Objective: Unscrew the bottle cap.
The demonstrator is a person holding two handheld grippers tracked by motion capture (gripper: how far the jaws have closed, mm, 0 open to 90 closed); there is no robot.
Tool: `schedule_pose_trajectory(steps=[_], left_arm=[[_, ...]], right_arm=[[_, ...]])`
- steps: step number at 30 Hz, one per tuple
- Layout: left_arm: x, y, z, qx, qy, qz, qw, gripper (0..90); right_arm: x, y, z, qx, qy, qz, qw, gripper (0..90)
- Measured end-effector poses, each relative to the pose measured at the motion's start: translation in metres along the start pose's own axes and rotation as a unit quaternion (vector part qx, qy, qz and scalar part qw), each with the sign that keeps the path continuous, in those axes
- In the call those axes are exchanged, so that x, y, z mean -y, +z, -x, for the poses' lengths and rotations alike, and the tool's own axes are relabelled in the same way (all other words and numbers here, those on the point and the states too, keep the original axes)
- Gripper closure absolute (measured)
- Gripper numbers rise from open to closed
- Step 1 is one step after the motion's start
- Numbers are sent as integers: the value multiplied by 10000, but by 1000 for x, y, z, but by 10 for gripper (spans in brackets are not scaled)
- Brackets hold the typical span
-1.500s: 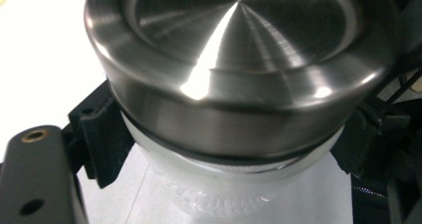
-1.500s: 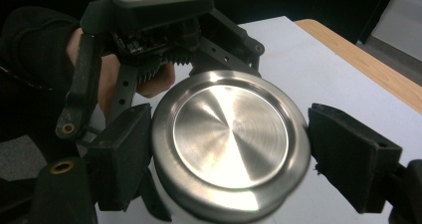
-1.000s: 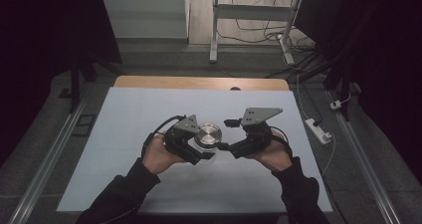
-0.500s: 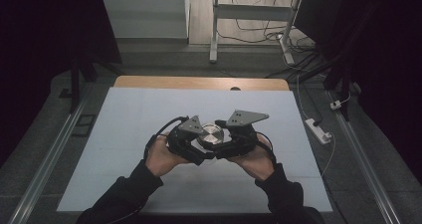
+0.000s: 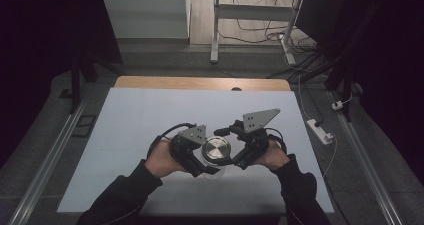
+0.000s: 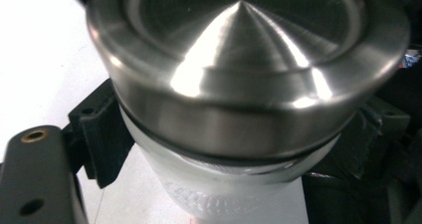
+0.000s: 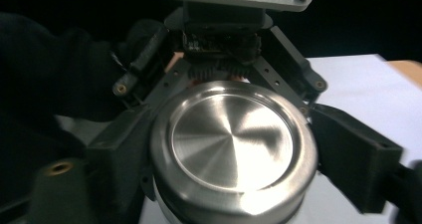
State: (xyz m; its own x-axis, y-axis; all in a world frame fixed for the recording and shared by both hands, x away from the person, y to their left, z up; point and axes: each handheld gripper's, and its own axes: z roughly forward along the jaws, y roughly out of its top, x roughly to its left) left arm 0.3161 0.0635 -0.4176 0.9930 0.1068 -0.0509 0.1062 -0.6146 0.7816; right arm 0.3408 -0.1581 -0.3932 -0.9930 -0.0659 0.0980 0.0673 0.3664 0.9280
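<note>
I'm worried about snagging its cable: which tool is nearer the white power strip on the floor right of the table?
Right. The right tool sits on the side of the jar facing the power strip; the left tool holds the jar from the opposite side, farther off.

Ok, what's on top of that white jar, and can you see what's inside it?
A round steel lid caps the white jar, held between both grippers. The lid and the frosted wall hide whatever is inside.
</note>
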Motion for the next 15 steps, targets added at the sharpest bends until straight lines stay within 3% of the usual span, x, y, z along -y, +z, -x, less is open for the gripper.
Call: schedule_pose_trajectory(steps=[3, 5, 6, 7, 10, 12, 15], left_arm=[[1, -1, -3, -305, -176, -63, 9994, 156], [4, -3, -7, -519, -371, -38, 9980, 156], [5, -5, -9, -624, -456, -31, 9970, 156], [6, -6, -10, -732, -554, -15, 9958, 156], [8, -9, -13, -938, -718, 6, 9930, 156], [7, -9, -13, -1091, -759, -47, 9911, 156], [7, -8, -12, -1145, -785, -76, 9903, 156]], right_arm=[[-4, -3, 0, 204, 181, 58, 9996, 19], [-11, -8, -3, 550, 381, 43, 9977, 6], [-15, -9, -5, 818, 528, 27, 9952, 5], [-18, -9, -8, 1077, 639, -5, 9921, 6], [-21, 2, -17, 1975, 728, -286, 9772, 10], [-22, 14, -22, 2460, 849, -430, 9646, 13], [-23, 31, -27, 2815, 957, -469, 9536, 39]])
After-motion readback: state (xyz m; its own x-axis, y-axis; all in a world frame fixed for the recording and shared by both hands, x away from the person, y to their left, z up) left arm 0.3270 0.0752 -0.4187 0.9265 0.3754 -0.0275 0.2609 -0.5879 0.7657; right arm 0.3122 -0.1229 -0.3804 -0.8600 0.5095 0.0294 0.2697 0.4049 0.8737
